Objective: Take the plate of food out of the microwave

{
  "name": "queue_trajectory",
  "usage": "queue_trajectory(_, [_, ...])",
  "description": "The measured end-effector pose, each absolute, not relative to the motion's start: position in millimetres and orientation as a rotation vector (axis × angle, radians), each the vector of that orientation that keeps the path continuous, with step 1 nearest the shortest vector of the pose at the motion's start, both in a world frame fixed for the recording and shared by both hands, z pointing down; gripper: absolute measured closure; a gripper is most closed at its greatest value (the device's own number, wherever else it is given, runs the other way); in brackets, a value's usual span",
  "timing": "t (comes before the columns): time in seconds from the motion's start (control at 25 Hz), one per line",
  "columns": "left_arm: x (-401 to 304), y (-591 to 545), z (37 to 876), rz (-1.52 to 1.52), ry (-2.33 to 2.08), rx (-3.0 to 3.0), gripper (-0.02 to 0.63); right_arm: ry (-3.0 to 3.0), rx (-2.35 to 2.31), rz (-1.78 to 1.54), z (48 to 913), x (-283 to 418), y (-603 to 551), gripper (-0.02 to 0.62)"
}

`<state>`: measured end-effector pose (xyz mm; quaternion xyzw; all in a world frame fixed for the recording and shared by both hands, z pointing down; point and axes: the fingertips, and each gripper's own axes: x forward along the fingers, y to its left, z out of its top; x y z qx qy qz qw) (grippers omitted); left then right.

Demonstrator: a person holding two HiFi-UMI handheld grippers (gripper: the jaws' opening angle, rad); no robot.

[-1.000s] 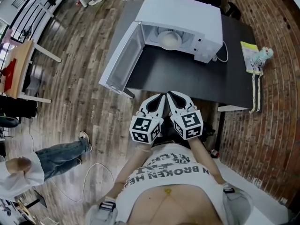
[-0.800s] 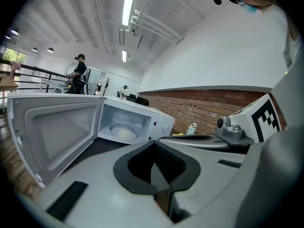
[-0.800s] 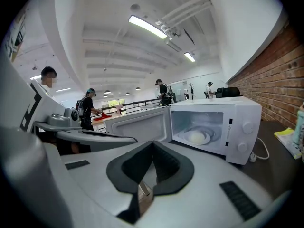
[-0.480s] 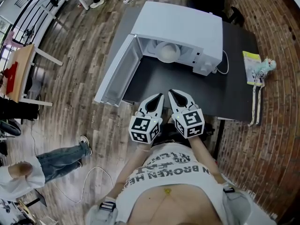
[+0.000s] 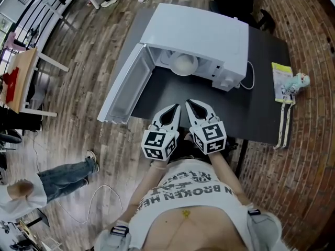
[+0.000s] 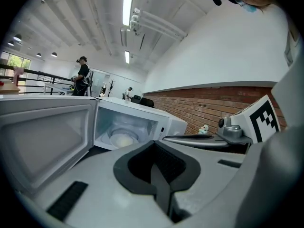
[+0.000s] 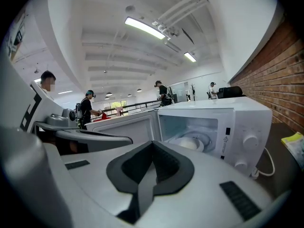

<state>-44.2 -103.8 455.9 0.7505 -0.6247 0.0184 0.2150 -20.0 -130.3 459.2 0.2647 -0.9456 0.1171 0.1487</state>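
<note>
A white microwave (image 5: 201, 35) stands on a black table (image 5: 209, 98) with its door (image 5: 125, 85) swung wide to the left. Inside, a pale plate of food (image 5: 184, 64) rests on the turntable; it also shows in the left gripper view (image 6: 122, 139) and the right gripper view (image 7: 192, 144). My left gripper (image 5: 175, 109) and right gripper (image 5: 190, 104) hover side by side at the table's near edge, well short of the microwave. Both are shut with nothing between their jaws, as the left gripper (image 6: 155, 164) and right gripper (image 7: 151, 169) show close up.
A yellow packet with a small toy (image 5: 287, 78) lies at the table's right end. The microwave's white cord (image 5: 250, 77) loops beside it. A brick wall runs on the right. On the wooden floor to the left are a person's legs (image 5: 68, 172) and a wooden desk (image 5: 21, 77).
The head view has shifted, so the microwave sits slightly lower and further left in it. Both grippers stay shut, side by side, in nearly the same spot.
</note>
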Motion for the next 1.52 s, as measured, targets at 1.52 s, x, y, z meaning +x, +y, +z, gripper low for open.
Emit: queue_trajectory(1.52, [-140, -230, 471, 0.162, -1.270, 2.375, 0.600, -2.468, 1.361, 0.462, 479, -84, -241, 0.588])
